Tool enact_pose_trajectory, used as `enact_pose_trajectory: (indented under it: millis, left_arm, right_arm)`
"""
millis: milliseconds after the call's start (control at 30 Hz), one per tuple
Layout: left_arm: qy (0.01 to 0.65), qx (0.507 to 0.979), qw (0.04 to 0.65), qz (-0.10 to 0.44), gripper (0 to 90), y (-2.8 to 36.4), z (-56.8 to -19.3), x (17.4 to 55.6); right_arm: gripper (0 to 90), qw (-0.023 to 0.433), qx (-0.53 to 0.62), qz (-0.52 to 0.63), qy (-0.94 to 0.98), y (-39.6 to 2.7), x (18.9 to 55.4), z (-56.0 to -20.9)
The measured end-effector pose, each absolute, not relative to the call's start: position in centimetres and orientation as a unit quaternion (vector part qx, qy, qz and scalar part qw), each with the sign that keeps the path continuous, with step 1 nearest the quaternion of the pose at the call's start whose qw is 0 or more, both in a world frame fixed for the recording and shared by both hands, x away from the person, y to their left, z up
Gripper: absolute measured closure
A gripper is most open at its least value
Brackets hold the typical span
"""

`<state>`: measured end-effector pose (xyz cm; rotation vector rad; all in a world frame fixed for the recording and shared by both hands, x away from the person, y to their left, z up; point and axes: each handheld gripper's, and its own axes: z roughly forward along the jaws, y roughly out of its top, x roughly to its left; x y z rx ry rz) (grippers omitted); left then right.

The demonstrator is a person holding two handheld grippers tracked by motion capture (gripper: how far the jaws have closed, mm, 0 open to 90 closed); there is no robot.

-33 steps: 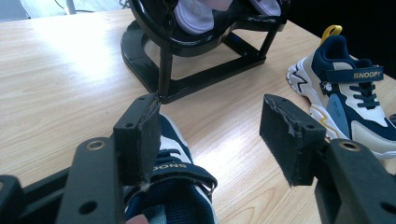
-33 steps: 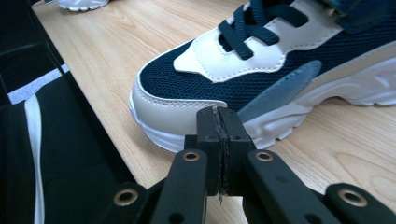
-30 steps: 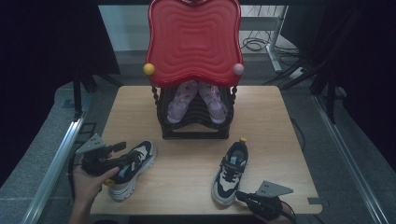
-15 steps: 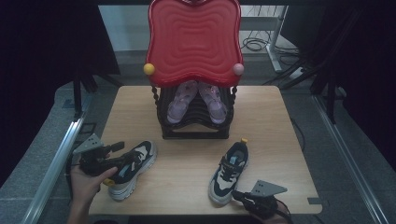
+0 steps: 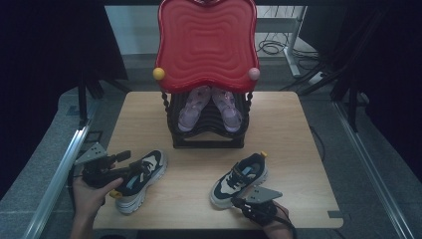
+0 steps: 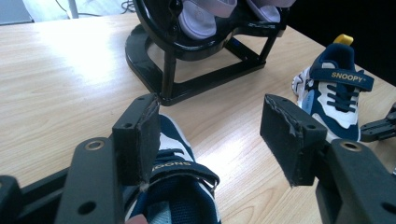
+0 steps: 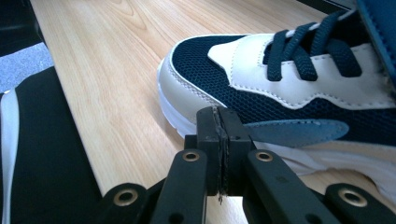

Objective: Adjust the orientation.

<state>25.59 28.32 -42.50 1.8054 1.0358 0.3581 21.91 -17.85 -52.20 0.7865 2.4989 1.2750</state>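
Note:
Two navy-and-white sneakers lie on the wooden table (image 5: 288, 129). The left sneaker (image 5: 144, 177) lies under my left gripper (image 5: 127, 164), whose jaws stand open. In the left gripper view the left gripper (image 6: 212, 133) has one pad (image 6: 140, 140) at the collar of this sneaker (image 6: 184, 186) and the other pad over bare table. My right gripper (image 5: 236, 202) is shut with nothing between its jaws. In the right gripper view the right gripper's (image 7: 223, 130) tips sit against the side of the right sneaker (image 7: 289, 88) near its toe. That sneaker (image 5: 240, 178) points toward the front edge.
A black shoe rack (image 5: 209, 137) stands at the table's back middle, holding lilac sandals (image 5: 191, 107) under a red wavy panel (image 5: 206, 45). Bare table lies between the two sneakers. A metal rail (image 5: 59, 174) runs along the left side, and the front edge is close to both hands.
My right gripper has slid left along the front edge to the right sneaker's toe side, and that sneaker has shifted slightly left. The left gripper and its sneaker stayed put.

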Motion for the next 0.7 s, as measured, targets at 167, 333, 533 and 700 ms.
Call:
enact_pose_trajectory:
  millis: [167,333,533,700]
  left_arm:
    - [0.430,0.742,0.493,0.148,38.4,28.5,-42.5,25.5]
    - [0.429,0.742,0.493,0.149,38.4,28.4,-42.4,25.5]
    - [0.430,0.743,0.491,0.147,38.4,28.5,-42.6,25.6]
    - [0.430,0.743,0.492,0.148,38.4,28.5,-42.5,25.5]
  right_arm:
    - [89.1,0.114,0.273,0.434,0.851,-16.9,22.6,-52.2]
    - [89.0,0.109,0.281,0.436,0.848,-16.2,23.3,-52.2]
    - [89.0,0.106,0.290,0.436,0.846,-15.2,24.3,-52.2]
    - [88.7,0.103,0.290,0.435,0.846,-14.8,24.6,-52.2]
